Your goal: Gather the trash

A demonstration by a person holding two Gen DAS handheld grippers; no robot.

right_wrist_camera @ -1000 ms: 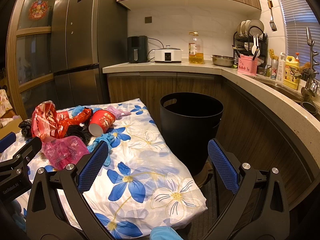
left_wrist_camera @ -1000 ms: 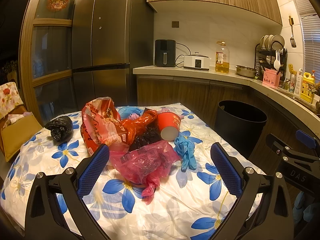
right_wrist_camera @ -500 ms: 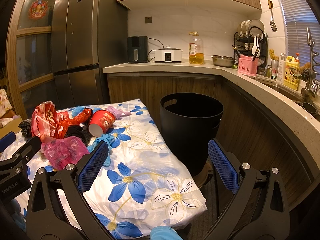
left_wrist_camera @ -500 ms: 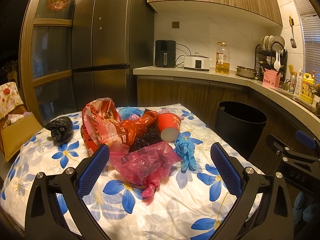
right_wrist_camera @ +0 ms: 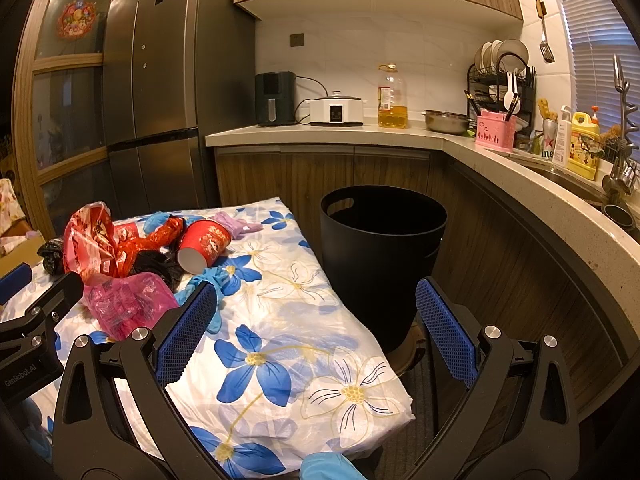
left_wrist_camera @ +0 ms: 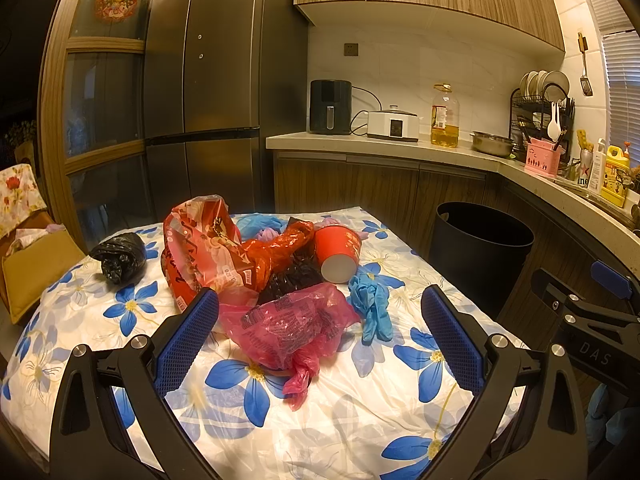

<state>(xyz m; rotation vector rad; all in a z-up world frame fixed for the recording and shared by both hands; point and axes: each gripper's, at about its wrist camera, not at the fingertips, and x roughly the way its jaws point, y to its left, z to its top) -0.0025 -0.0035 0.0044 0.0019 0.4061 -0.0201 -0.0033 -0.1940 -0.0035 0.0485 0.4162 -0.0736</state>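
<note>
Task barely begun; my left gripper (left_wrist_camera: 320, 334) wide, empty; my right gripper (right_wrist_camera: 316, 330) wide, empty; trash pile (left_wrist_camera: 260, 264) all on desk (left_wrist_camera: 360, 420); bin (right_wrist_camera: 382, 256) looks empty.

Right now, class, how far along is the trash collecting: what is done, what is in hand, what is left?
Done: nothing visible; the pile lies on the table, and the black bin interior is too dark to judge.
In hand: nothing. The left gripper and right gripper are open and empty.
Left: pink bag, red cup, blue gloves, orange bag, black bag.
</note>
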